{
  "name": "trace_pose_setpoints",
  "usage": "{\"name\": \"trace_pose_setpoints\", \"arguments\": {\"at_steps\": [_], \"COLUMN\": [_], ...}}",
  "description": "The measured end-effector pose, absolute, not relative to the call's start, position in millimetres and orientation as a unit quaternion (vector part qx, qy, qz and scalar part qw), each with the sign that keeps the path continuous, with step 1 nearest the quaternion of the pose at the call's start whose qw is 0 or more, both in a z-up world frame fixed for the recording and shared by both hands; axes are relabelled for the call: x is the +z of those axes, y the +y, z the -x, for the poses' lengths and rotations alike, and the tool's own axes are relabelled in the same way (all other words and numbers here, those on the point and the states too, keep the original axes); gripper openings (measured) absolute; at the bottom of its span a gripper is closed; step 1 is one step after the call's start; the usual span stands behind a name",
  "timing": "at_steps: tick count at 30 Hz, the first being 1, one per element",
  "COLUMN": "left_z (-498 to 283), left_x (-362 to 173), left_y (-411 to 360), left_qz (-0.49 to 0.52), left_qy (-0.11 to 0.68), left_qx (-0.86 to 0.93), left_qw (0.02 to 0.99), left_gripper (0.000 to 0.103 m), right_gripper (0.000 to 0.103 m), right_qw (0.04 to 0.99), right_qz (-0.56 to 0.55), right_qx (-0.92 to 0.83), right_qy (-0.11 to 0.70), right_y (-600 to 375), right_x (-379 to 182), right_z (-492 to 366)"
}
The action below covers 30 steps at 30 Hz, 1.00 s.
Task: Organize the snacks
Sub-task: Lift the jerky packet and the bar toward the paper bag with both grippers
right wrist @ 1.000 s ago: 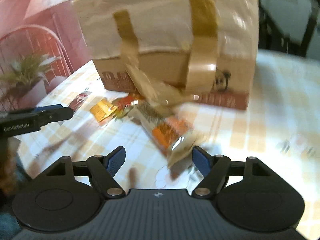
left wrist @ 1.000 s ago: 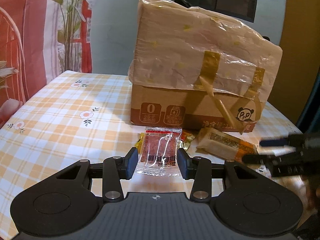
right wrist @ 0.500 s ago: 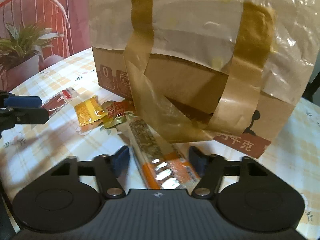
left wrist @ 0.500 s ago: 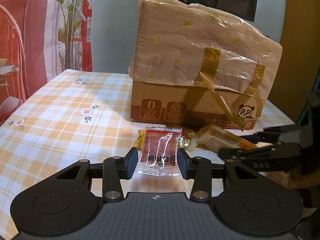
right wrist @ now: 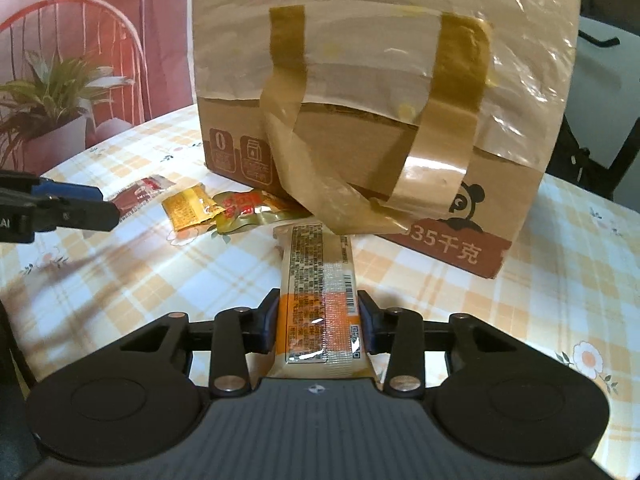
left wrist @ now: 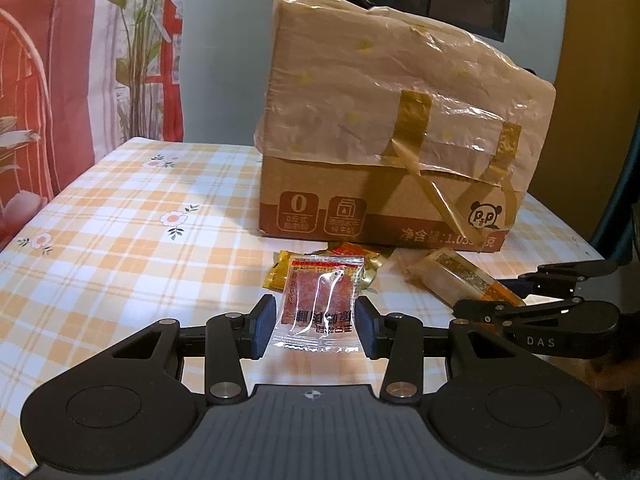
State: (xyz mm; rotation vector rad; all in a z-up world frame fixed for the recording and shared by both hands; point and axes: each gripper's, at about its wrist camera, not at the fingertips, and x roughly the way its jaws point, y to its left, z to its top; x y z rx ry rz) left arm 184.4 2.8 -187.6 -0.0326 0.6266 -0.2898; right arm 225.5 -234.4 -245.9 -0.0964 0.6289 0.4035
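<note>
The right gripper (right wrist: pixel 319 330) has just squeezed shut on a long orange snack bar (right wrist: pixel 320 300). The left gripper (left wrist: pixel 316 330) holds a clear packet of red snack (left wrist: pixel 320 300) between its pads. Behind them, two small gold packets (right wrist: pixel 212 210) lie on the checked worktop (left wrist: pixel 120 240), beside a big taped cardboard box (left wrist: pixel 392 140).

carton (left wrist: pixel 360 208) "0", right gripper (left wrist: pixel 492 300) "DAS"

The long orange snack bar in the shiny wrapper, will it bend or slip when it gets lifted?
The snack bar looks fairly stiff: it lies straight between the right gripper's pads. Its glossy wrapper may be slippery. Gripped near one end, the far end might droop a little.
</note>
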Motion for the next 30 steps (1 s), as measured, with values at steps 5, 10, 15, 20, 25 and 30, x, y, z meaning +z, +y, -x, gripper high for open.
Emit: {"name": "trace_pose_setpoints", "arguments": {"at_steps": [5,10,15,20,25,30], "left_z": [-183,-184,-183,-190,-193,-193], "left_x": [-180,-176,-174,-160,-147,-140], "left_y": [4,4,3,12,15,14], "left_qz": [0.015,0.022,0.017,0.033,0.043,0.045], "left_qy": [0.295,0.287,0.287,0.273,0.258,0.250], "left_qx": [-0.143,-0.142,-0.147,-0.139,-0.136,-0.141], "left_qw": [0.945,0.947,0.947,0.951,0.956,0.957], "left_gripper": [0.045,0.045,0.045,0.045,0.045,0.045], "right_gripper": [0.040,0.040,0.040,0.040,0.040,0.040], "right_qw": [0.929,0.932,0.935,0.940,0.943,0.945], "right_qz": [0.040,-0.001,-0.031,-0.033,-0.069,-0.104], "right_qx": [0.194,0.157,0.121,0.084,0.049,0.019], "right_qy": [0.311,0.327,0.332,0.330,0.322,0.311], "right_y": [-238,-269,-294,-306,-332,-356], "right_x": [-241,-234,-233,-225,-217,-212], "right_z": [-223,-210,-203,-200,-195,-188]}}
